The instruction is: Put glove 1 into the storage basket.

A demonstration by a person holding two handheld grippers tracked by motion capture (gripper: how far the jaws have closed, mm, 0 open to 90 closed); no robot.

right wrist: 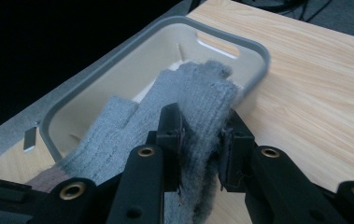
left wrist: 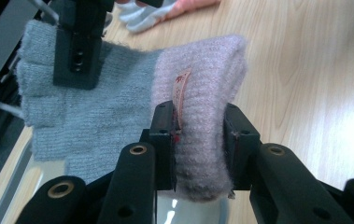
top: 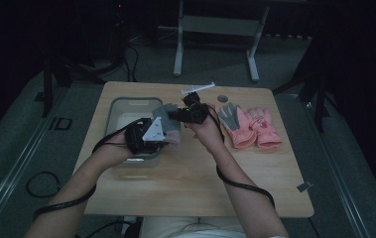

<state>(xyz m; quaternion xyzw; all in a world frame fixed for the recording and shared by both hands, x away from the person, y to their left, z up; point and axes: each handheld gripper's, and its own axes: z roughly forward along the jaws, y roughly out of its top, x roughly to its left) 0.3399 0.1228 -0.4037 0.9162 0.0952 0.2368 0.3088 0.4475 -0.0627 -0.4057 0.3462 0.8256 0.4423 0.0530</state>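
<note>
Both grippers grip one knit glove [left wrist: 118, 107], which we hold stretched between them above the bin [right wrist: 254, 51] and table [top: 195, 188]. Our left gripper [left wrist: 198, 135] is clenched on its pink cuff [left wrist: 202, 93], and our right gripper [right wrist: 202, 140] on the grey fingers [right wrist: 198, 88]. Two pink gloves [top: 250, 126] lie further right.

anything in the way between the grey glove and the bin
Nothing visible. The glove hangs between the left hand-held gripper, shut on its pink cuff, and the right hand-held gripper, shut on its finger end, right over the bin, whose open floor lies bare below.
</note>
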